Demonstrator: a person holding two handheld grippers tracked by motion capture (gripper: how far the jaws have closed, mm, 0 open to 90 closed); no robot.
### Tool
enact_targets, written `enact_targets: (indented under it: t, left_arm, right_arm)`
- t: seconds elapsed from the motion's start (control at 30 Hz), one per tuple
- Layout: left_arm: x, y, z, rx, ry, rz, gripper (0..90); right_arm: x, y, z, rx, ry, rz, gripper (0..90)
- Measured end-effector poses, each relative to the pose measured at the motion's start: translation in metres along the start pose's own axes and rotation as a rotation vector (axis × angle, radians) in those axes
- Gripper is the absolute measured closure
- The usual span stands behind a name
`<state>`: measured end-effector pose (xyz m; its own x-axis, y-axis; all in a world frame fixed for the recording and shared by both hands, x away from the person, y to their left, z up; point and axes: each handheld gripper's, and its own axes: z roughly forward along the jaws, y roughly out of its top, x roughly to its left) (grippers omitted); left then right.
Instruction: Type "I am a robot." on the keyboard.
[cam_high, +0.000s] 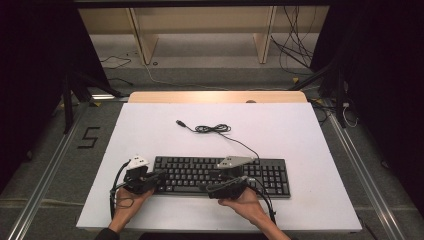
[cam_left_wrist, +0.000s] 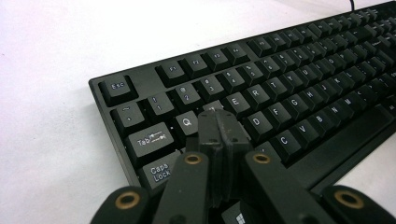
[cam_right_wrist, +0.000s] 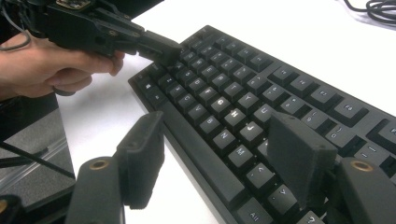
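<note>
White table (cam_high: 150, 130) with a black keyboard (cam_high: 272, 175) on it

The keyboard lies near the front edge, its left keys under the closed fingertips (cam_left_wrist: 219, 122) of one tool; its cable (cam_high: 215, 128) trails in a loose coil on the bare top, well beyond the fingers.

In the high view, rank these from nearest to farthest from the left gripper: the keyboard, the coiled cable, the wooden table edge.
From the left gripper:
1. Keyboard: right at the gripper's tip, at its left end.
2. Coiled cable: farther back on the white board, toward the middle.
3. Wooden table edge: farthest, along the back beyond the white board.
</note>
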<state>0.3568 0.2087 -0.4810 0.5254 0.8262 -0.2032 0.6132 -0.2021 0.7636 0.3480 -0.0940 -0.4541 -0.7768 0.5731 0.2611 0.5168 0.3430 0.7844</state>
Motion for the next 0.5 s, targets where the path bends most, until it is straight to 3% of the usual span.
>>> enact_targets:
  t: [0.5]
  left_arm:
    - [0.0035, -0.0002, 0.0071, 0.035, -0.023, -0.008, 89.2]
  right_arm:
    - [0.0014, -0.0026, -0.0029, -0.001, -0.005, -0.007, 37.4]
